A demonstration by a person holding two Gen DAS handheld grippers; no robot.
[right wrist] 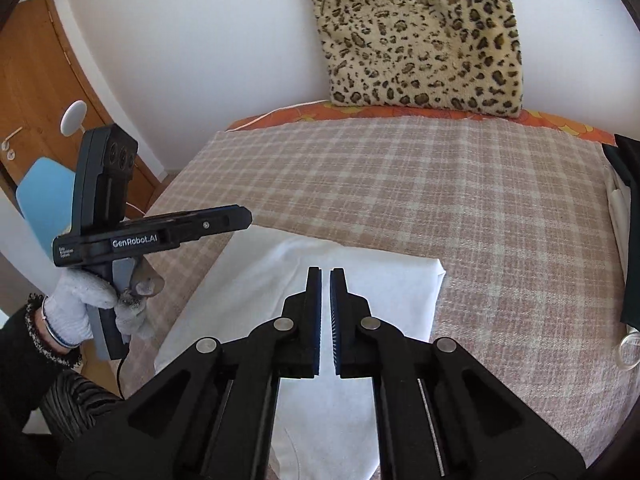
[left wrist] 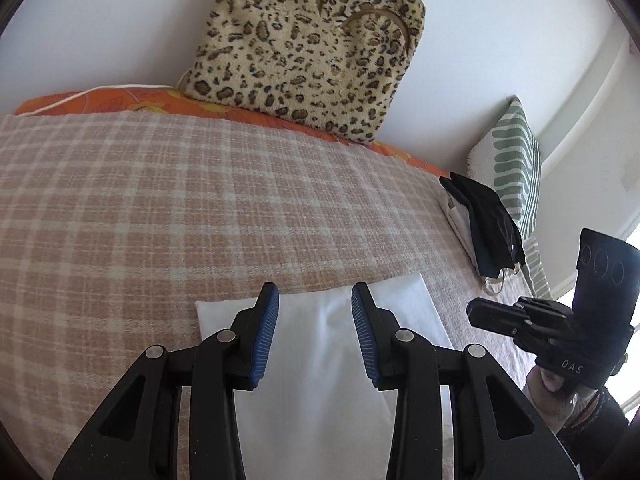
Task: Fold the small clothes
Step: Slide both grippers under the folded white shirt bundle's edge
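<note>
We hold both grippers above the white folded cotton garment (right wrist: pixel 360 276): left gripper (left wrist: pixel 315 332) spread and empty, right gripper (right wrist: pixel 325 320) pressed together, empty. Regrip 2 edge corners evenly.

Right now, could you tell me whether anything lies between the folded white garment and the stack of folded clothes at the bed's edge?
Nothing visible does: only bare checked blanket separates the white garment from the stack of folded clothes.

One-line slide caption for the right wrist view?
Right tool shut and empty above the folded white garment on the checked blanket.
</note>
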